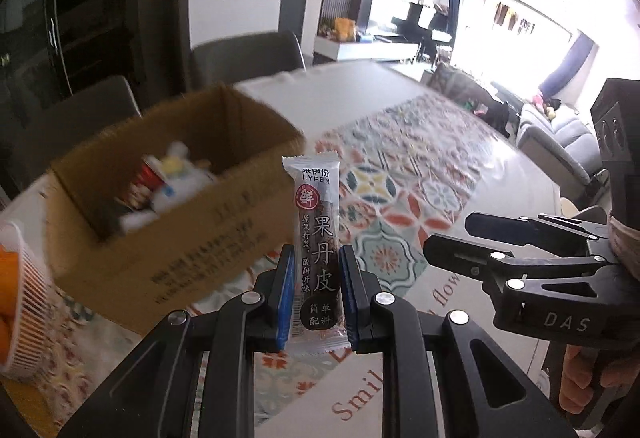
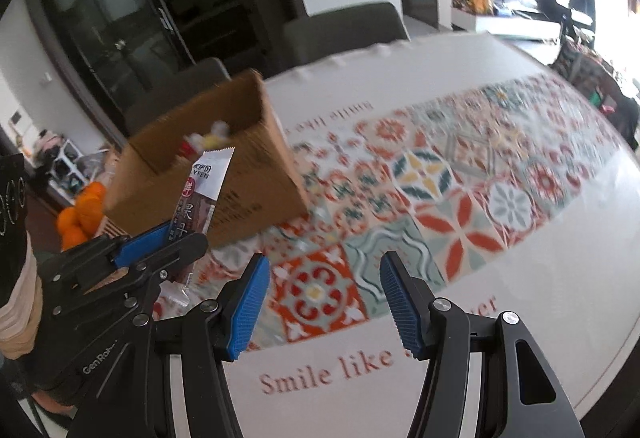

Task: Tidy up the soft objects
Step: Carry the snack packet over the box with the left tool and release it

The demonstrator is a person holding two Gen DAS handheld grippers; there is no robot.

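Left wrist, snack packet (image 1: 318,250) clamped between left gripper (image 1: 316,292) pads

A home's open dining-living room: grey dining chairs (image 1: 244,54) behind the patterned-cloth dining table (image 2: 400,86), a grey sofa (image 1: 560,130) and piano (image 1: 416,24) beyond it.

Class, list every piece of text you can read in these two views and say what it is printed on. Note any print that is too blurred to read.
"LYFEN", "果丹皮" and "简单配料": on the snack packet clamped in the left tool.
"DAS": on the right tool, seen from the left wrist.
"GenRob", then cut off: on the left tool's body.
"Smile like": on the tablecloth.
Black print on the cardboard box: too blurred to read.
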